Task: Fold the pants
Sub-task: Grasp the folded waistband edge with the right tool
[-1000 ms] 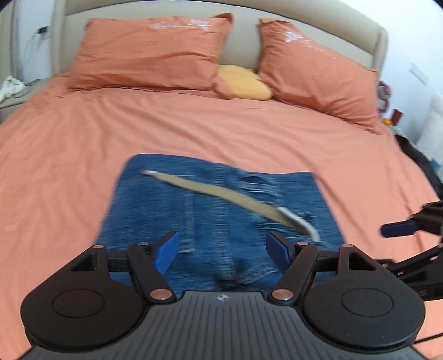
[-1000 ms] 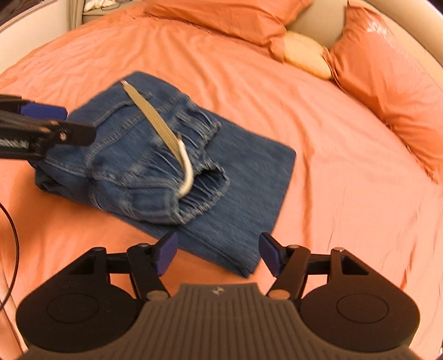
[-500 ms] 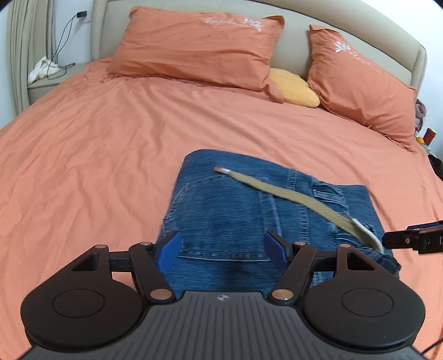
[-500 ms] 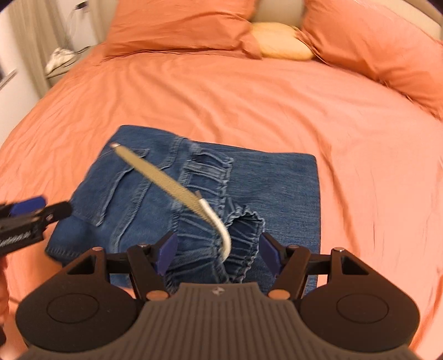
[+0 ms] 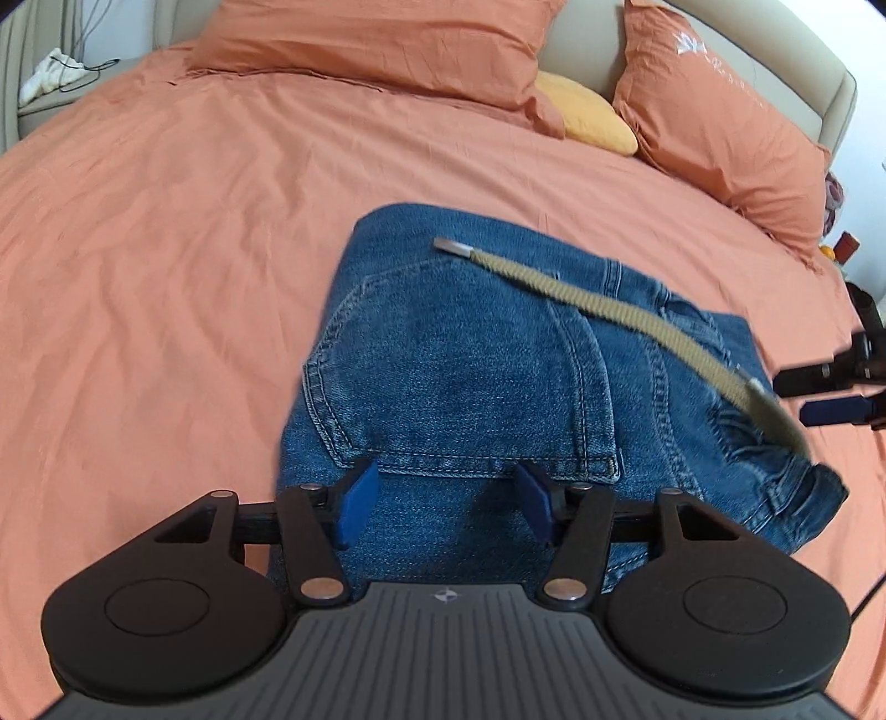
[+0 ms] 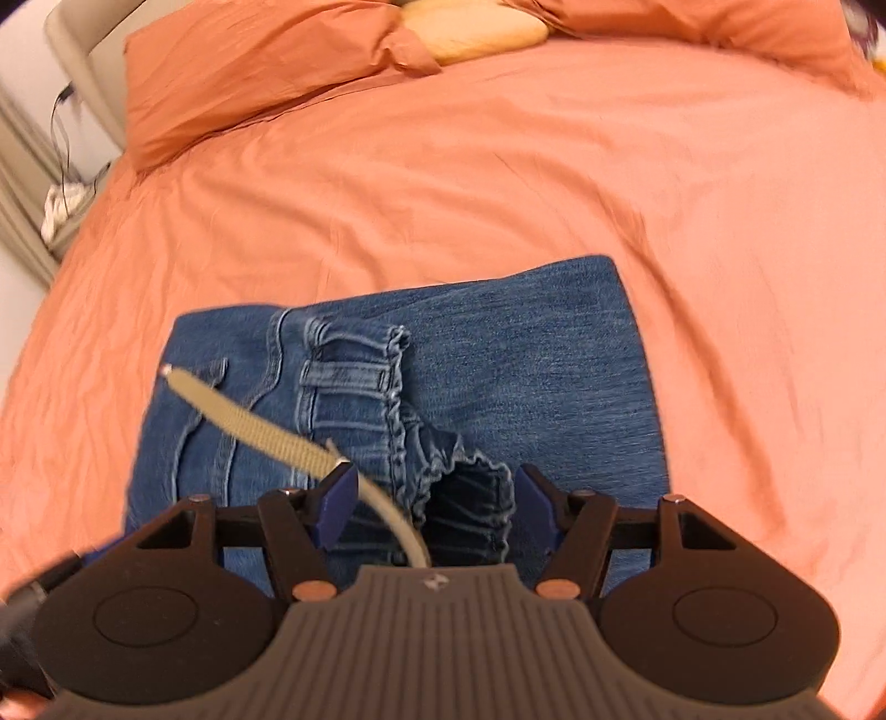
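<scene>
Folded blue jeans lie on the orange bed sheet, with a tan woven strap running diagonally across them. My left gripper hovers low over the near edge by the back pocket. Its jaws are closing, with denim under the gap and neither pad pressing on it. In the right wrist view the jeans fill the middle. My right gripper is open, straddling the ruffled waistband opening, and the strap passes by its left finger. The right gripper's fingers also show at the left view's right edge.
Two orange pillows and a yellow cushion lean on the beige headboard at the far end. A bedside stand at the far left carries a white cloth and cables. Orange sheet surrounds the jeans on all sides.
Both grippers have come down and closer to the jeans. The left jaws have narrowed. The right view has rolled, so the waistband now sits between its fingers.
</scene>
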